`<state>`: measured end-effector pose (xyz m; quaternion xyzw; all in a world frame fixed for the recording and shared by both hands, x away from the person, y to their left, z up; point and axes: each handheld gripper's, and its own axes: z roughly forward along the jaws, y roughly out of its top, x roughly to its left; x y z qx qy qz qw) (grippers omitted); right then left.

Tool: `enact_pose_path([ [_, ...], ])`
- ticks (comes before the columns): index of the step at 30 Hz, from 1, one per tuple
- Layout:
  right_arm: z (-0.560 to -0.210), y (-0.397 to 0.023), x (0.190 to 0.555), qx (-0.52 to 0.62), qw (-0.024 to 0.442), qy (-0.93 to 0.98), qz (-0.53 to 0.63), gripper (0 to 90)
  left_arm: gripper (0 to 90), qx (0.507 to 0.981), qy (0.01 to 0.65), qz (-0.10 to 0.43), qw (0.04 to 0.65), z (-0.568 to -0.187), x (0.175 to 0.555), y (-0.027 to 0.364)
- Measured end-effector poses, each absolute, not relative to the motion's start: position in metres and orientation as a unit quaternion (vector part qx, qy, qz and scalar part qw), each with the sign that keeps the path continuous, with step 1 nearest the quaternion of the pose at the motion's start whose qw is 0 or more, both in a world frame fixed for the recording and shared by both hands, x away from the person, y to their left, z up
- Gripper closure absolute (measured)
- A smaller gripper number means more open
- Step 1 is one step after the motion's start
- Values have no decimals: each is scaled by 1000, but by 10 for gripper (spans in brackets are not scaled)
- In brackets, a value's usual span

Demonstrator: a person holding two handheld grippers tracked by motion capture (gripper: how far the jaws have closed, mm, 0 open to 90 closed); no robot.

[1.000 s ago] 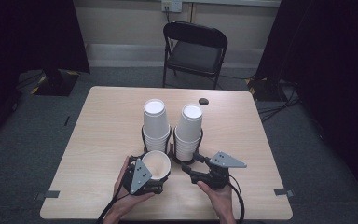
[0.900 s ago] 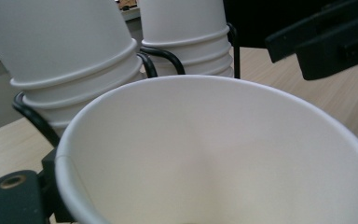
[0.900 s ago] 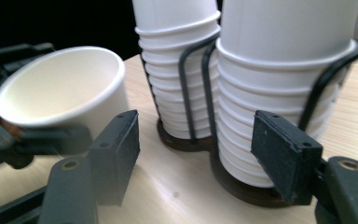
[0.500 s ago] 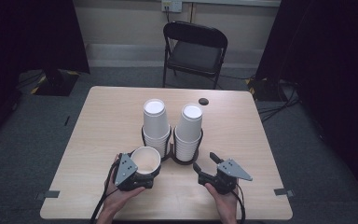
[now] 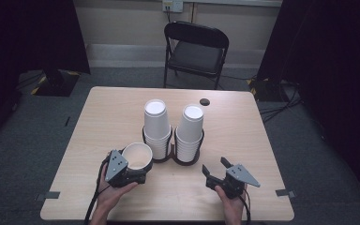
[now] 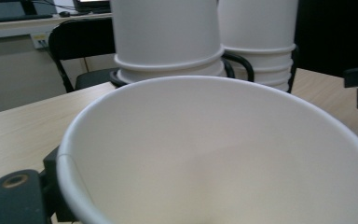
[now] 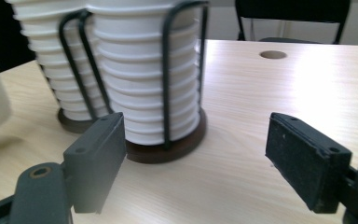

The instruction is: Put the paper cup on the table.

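Two stacks of upside-down white paper cups, one on the left (image 5: 156, 126) and one on the right (image 5: 190, 131), stand in a black wire holder (image 5: 171, 157) at the table's middle. My left gripper (image 5: 139, 174) is shut on a single white cup (image 5: 137, 156), mouth up, just left of the holder. In the left gripper view that cup (image 6: 214, 154) hides most of the fingers (image 6: 16, 198). My right gripper (image 5: 215, 166) is near the front edge, right of the holder. Its jaws have just been opening, and nothing is between its pads (image 7: 98, 154).
The light wooden table (image 5: 262, 140) has a small dark round hole (image 5: 205, 101) at the back. A black folding chair (image 5: 197, 51) stands behind it. The holder's base (image 7: 168, 149) is close in front of the right gripper.
The left gripper has carried the single cup to the left, away from the stacks. The right gripper has drawn back to the right and its jaws have spread wider.
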<state>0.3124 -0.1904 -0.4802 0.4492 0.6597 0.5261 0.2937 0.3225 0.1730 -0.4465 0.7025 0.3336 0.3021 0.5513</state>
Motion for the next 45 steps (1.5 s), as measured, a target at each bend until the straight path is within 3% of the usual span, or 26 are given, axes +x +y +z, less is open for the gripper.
enact_pose_path([
  [8, -489, -202, 313, 469, 294, 655, 515, 178, 106, 687, 351, 322, 549, -440, 329, 188],
  [9, -490, -201, 313, 473, 312, 658, 497, 178, 105, 683, 355, 325, 549, -439, 331, 191],
  [19, -494, -198, 311, 460, 331, 645, 514, 161, 102, 643, 407, 330, 558, -443, 347, 207],
  [33, -495, -198, 309, 456, 349, 631, 522, 136, 104, 624, 445, 339, 545, -440, 375, 220],
  [45, -495, -199, 312, 463, 336, 635, 519, 136, 104, 624, 459, 348, 528, -444, 409, 223],
])
